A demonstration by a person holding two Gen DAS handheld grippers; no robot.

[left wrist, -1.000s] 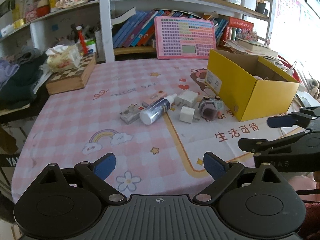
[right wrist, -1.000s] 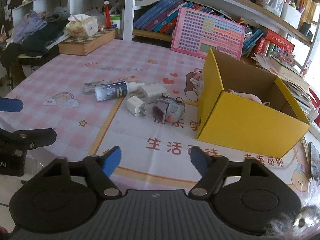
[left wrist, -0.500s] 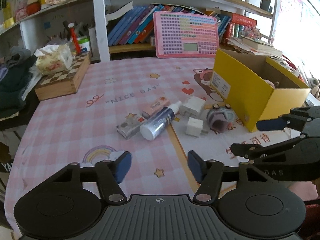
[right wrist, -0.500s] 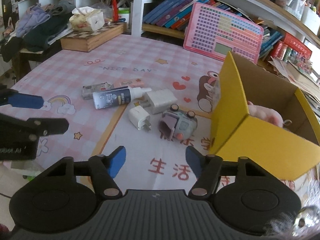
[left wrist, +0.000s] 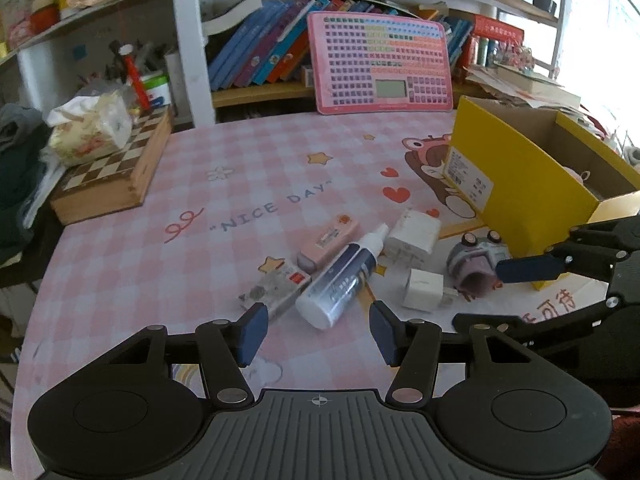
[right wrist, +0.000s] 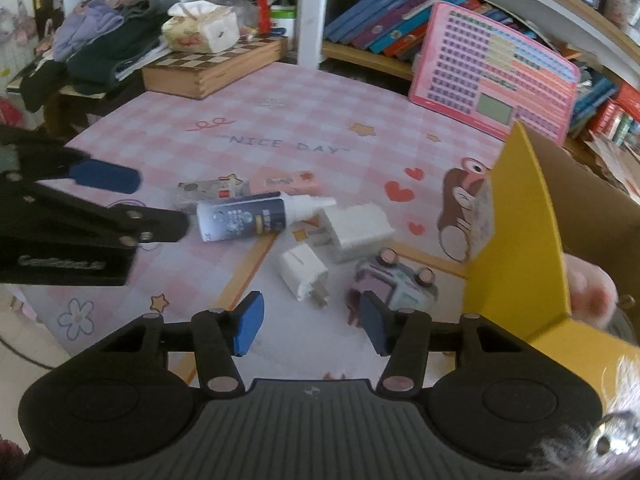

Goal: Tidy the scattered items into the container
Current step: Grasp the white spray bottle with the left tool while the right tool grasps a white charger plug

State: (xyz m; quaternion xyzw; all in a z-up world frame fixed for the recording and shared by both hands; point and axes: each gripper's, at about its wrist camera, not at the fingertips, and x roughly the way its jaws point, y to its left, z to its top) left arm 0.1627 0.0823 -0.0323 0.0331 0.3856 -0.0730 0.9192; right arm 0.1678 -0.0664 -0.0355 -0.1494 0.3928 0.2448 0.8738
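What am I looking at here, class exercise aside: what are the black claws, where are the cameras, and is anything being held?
No robot: a person holds a two-finger gripper in each hand, each with a camera looking along its fingers. The left gripper faces a spray bottle; the right gripper nears a small white charger. A larger charger, a toy camera and two small packets also lie on the pink tablecloth beside the yellow box. Both sets of jaws are closing, but hold nothing.
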